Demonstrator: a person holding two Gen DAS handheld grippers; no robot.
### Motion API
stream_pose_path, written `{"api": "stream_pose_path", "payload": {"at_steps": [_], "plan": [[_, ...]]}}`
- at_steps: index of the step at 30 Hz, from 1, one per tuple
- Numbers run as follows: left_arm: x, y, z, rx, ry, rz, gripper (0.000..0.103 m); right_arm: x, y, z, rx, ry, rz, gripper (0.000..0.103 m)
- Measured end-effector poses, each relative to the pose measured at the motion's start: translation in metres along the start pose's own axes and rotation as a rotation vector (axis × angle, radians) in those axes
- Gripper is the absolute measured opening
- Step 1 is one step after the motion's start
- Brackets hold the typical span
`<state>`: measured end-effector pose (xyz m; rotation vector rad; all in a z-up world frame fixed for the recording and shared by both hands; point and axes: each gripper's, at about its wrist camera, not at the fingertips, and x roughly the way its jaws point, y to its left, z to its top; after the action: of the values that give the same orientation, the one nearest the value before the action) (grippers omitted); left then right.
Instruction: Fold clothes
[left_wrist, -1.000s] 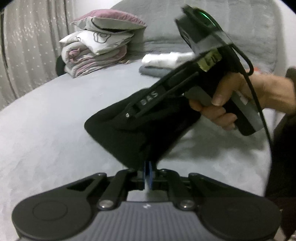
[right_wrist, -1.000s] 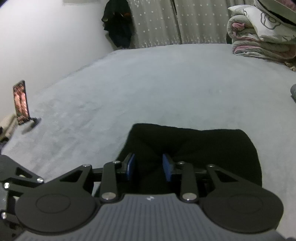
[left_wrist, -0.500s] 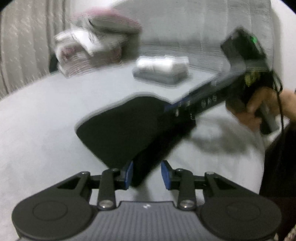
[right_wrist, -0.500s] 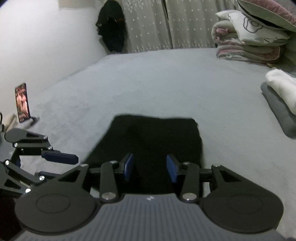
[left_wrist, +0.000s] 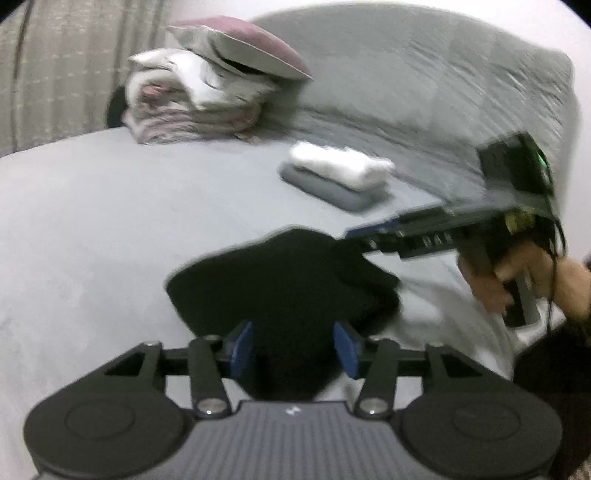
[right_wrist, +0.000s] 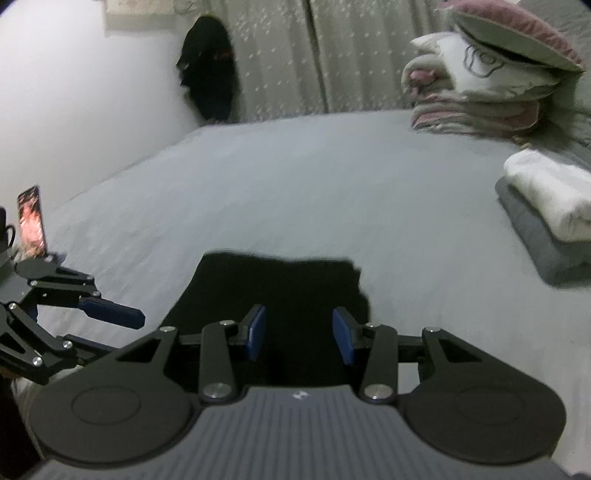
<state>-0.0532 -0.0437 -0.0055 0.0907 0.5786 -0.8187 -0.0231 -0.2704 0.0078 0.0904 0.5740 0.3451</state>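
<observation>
A second ago your left gripper (left_wrist: 293, 349) was pinched shut on the edge of the black garment (left_wrist: 284, 280); now its jaws are opening and the cloth lies loose between the blue pads without being pressed. The garment itself has gone from draped and lifted to a compact folded block on the grey bed (left_wrist: 92, 229), well short of the white-on-grey stack of folded clothes (left_wrist: 336, 179). Your right gripper (right_wrist: 299, 334) stands half open just over the near edge of the garment, holding nothing, as far as the blur lets me judge. You are at the release after a fold. Next, I'd judge, you need to draw both grippers clear, then either take the near edge for one more fold or grip the block and carry it toward the stack.
</observation>
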Motion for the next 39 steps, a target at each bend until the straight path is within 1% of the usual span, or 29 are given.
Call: {"api": "stream_pose_path", "payload": {"at_steps": [3,6,10,12,15,16,18,22,27,33,36,39], "plan": [[0.015,0.002,0.005,-0.011,-0.051,0.078,0.059,0.010,-0.003,0.007,0.016,-0.024,-0.037,0.046],[0.029,0.002,0.007,-0.013,-0.080,0.145,0.059,0.023,-0.004,0.011,0.023,-0.040,-0.084,0.046],[0.045,0.009,0.011,-0.012,-0.073,0.188,0.060,0.037,-0.006,0.014,0.024,-0.051,-0.111,0.046],[0.052,0.011,0.011,-0.011,-0.053,0.200,0.062,0.043,-0.006,0.013,0.018,-0.039,-0.113,0.046],[0.064,0.012,0.005,-0.010,-0.006,0.198,0.063,0.053,-0.009,0.008,0.011,0.006,-0.117,0.046],[0.066,0.012,0.003,-0.006,0.003,0.198,0.064,0.056,-0.011,0.006,0.006,0.024,-0.124,0.049],[0.066,0.013,0.003,-0.007,0.005,0.197,0.064,0.059,-0.016,0.002,0.016,0.044,-0.123,0.050],[0.066,0.012,0.003,-0.009,0.005,0.197,0.066,0.056,-0.023,0.000,0.048,0.044,-0.107,0.052],[0.061,0.009,0.005,-0.001,0.001,0.216,0.070,0.047,-0.019,0.001,0.043,0.029,-0.114,0.053],[0.043,0.006,0.014,-0.036,-0.089,0.250,0.074,0.026,-0.012,0.006,0.049,-0.042,-0.119,0.053],[0.037,0.001,0.017,-0.048,-0.123,0.226,0.076,0.020,-0.005,0.009,0.040,-0.075,-0.105,0.053],[0.041,-0.007,0.014,-0.017,-0.100,0.193,0.078,0.021,0.001,0.008,0.030,-0.077,-0.080,0.053]]}}
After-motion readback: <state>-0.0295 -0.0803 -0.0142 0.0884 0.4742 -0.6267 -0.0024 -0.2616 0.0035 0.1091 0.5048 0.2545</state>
